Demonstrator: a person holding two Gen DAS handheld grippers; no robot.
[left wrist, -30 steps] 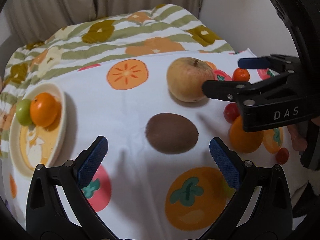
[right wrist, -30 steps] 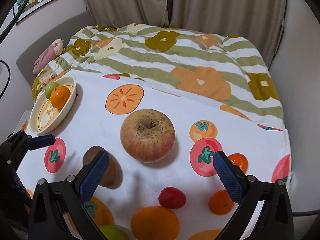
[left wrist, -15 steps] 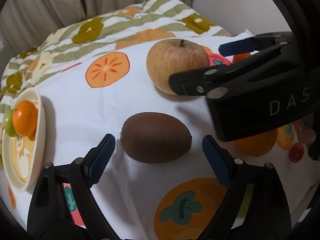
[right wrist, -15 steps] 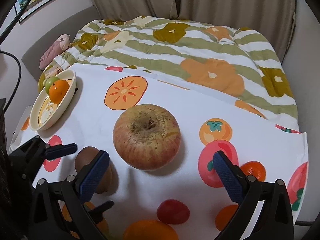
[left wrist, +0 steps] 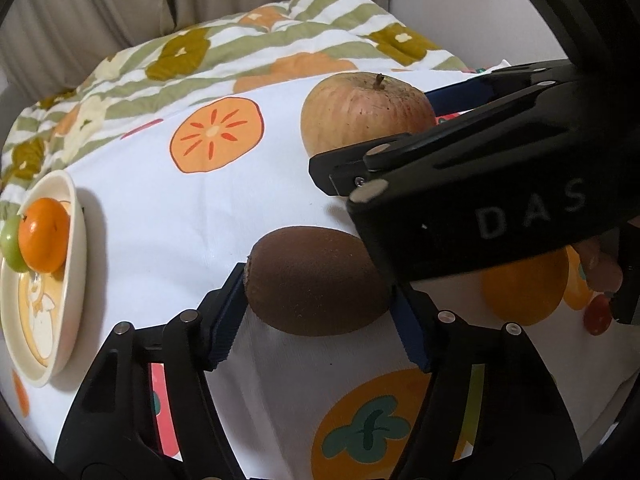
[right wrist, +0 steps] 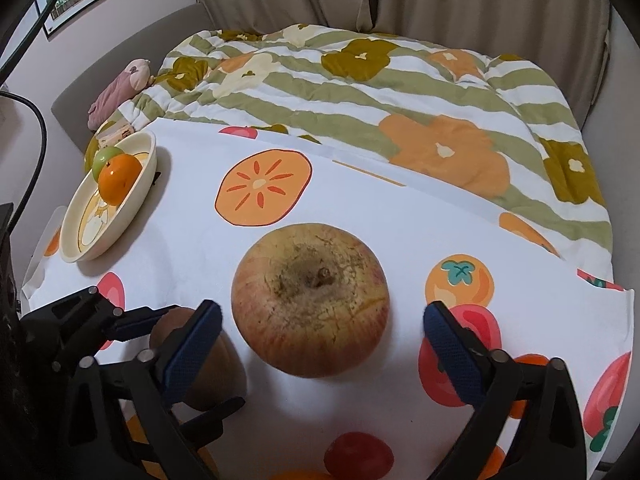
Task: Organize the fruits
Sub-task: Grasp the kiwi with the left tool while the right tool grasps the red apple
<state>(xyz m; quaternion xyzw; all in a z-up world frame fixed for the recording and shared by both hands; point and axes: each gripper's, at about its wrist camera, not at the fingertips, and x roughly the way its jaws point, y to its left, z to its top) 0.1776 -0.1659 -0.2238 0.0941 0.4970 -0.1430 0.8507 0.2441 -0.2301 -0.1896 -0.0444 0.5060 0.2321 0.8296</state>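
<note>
A brown kiwi (left wrist: 316,280) lies on the white fruit-print cloth (left wrist: 168,208). My left gripper (left wrist: 320,316) has closed on it, both blue pads touching its ends; it also shows in the right wrist view (right wrist: 200,364). A large yellow-red apple (right wrist: 310,300) sits upright between the open fingers of my right gripper (right wrist: 320,348), pads apart from it; the apple also shows in the left wrist view (left wrist: 366,114). A cream bowl (right wrist: 132,196) at the left holds an orange (right wrist: 119,178) and a green fruit (right wrist: 105,159).
A small red tomato (right wrist: 358,456) and an orange fruit (left wrist: 520,292) lie near the cloth's front right. A striped flowered quilt (right wrist: 380,92) covers the bed behind. A pink soft toy (right wrist: 118,90) lies at the far left. A wall stands on the right.
My left gripper moved forward around the kiwi and closed on it. My right gripper moved down and forward so the apple sits between its open fingers.
</note>
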